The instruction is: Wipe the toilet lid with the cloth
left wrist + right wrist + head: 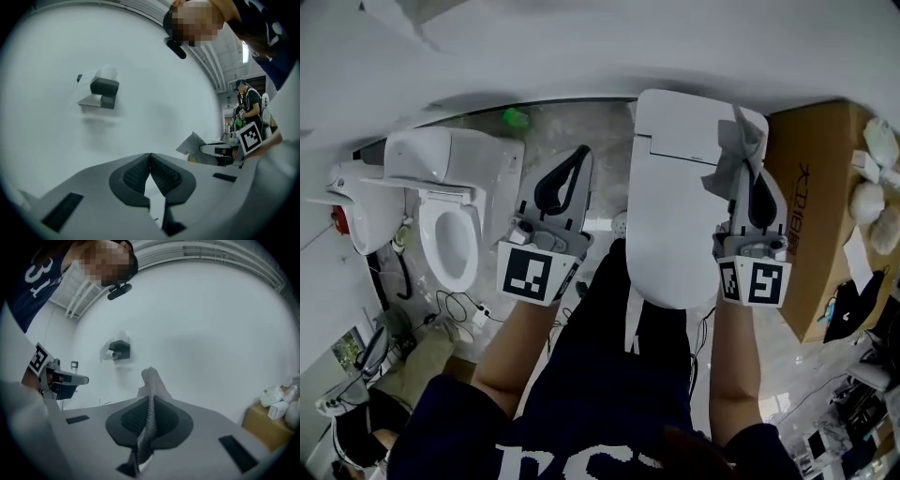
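A white toilet with its lid (673,202) down stands in the middle of the head view. My right gripper (750,155) hovers over the lid's right side, shut on a grey cloth (727,159) that sticks up past its jaws. In the right gripper view the cloth (150,380) is pinched between the black pads (129,420). My left gripper (581,155) is held left of the toilet, above the floor. Its jaws meet with nothing between them (150,155). Both grippers point up toward a white wall.
A second toilet (450,234) with an open seat stands at the left, with cables on the floor beside it. A cardboard box (816,187) holding white items sits close on the right. A small fixture (102,91) is mounted on the wall ahead.
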Motion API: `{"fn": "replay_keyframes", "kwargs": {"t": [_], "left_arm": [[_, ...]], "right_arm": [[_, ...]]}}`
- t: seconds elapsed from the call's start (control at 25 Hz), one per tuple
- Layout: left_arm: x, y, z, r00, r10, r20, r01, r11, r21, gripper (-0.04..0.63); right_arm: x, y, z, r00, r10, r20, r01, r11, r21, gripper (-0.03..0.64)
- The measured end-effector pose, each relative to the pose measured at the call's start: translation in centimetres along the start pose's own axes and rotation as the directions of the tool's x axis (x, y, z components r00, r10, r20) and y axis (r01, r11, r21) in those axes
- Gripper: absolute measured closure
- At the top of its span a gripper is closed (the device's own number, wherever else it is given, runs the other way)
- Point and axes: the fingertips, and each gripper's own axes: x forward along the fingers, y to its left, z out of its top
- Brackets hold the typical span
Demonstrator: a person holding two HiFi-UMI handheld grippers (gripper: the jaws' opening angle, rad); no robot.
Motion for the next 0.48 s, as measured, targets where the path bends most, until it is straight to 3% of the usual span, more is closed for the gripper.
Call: {"fn": "replay_keyframes", "kwargs": {"t": [0.32,0.48], "left_arm": [[3.3,4.0,-12.5,0.996,0.017,-0.087,-0.018,1.0,-0.012,0.58],[4.2,5.2,-17.4,0.993,0.026,-0.114,-0.029,0.999,-0.03,0.58]], "right_arm": [[8.5,3.0,-15.8,0.977,0.079,-0.197,-0.11,0.982,-0.154,0.591],[10.8,5.1,-25.5,0.905,0.146,-0.399,-0.228,0.959,-0.168,0.591]]}}
